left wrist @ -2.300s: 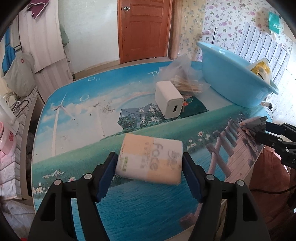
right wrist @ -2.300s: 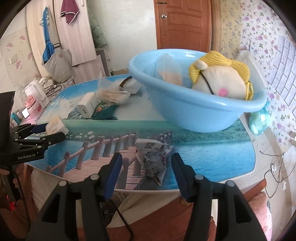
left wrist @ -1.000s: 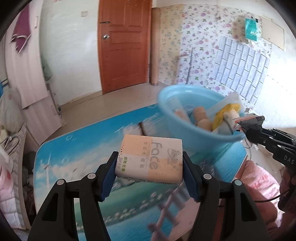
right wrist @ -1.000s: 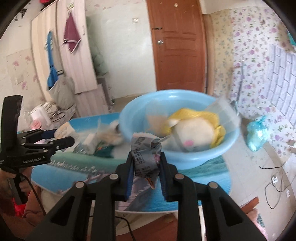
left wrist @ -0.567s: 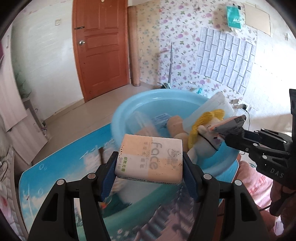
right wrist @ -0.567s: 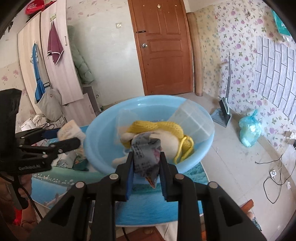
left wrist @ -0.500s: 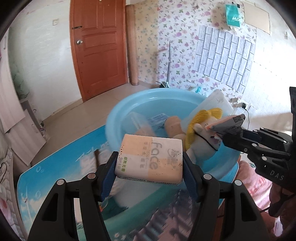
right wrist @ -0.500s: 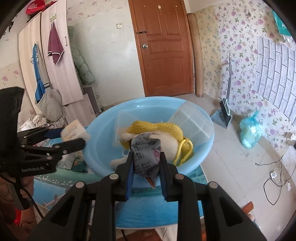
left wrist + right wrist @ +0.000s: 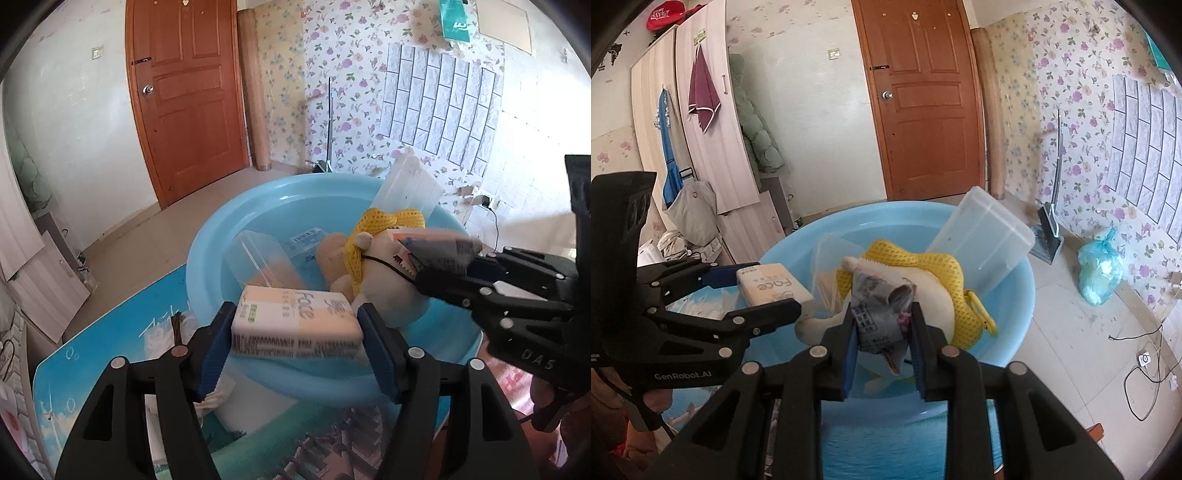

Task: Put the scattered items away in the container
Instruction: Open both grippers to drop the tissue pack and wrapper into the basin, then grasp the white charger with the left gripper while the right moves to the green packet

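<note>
Over the near side of the light blue basin my left gripper has its jaws opening. The peach and white "face" tissue pack lies between the blue pads, tipped forward and coming loose. My right gripper hangs above the basin with a crumpled grey printed packet pinched between its pads, while its jaws start opening. In the left wrist view the packet and right gripper come in from the right. The right wrist view shows the left gripper and tissue pack at the left.
Inside the basin lie a beige plush toy in yellow netting, a clear plastic box leaning on the far wall and a clear bag. The basin stands on a table with a printed landscape cover. A tiled floor lies beyond.
Both grippers have come from the table to above the basin. The tissue pack has tipped forward between the left pads. The packet stays in the right gripper.
</note>
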Tool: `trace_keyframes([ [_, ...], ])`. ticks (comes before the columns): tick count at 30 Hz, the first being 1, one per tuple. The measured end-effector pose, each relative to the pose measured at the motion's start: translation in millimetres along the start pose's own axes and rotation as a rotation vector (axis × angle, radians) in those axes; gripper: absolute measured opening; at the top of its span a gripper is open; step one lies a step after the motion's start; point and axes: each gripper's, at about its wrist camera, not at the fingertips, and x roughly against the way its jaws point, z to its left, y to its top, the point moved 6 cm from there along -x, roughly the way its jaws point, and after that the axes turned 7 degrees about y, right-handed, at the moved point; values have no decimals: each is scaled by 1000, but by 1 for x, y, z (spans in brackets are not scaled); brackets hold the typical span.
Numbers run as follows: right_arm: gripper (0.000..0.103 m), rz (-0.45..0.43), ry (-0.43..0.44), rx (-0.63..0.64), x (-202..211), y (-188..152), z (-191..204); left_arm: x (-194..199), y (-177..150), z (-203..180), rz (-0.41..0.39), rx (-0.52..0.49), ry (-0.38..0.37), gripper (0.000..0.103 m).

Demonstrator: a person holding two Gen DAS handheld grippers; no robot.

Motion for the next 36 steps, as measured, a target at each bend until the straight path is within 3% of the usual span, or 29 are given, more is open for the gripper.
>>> trace_keyframes([
  [3, 30, 17, -2, -4, -1, -5, 1, 8, -4, 2, -3, 4, 1, 76],
  [10, 40, 37, 14, 23, 6, -14, 17, 23, -20, 17, 4, 45, 13, 76],
  [16, 43, 47, 15, 41, 16, -17, 34, 44, -39, 42, -2, 88, 55, 76],
  [23, 44, 61, 52, 40, 27, -25, 57, 53, -85, 72, 53, 172, 86, 77],
  [25, 52, 54, 62, 75, 30, -32, 73, 54, -100, 79, 74, 184, 96, 78],
  [28, 52, 115, 113, 99, 22, -45, 94, 51, -125, 87, 133, 202, 99, 85],
  [36, 52, 241, 144, 64, 0, -77, 118, 50, -162, 106, 199, 259, 109, 85],
])
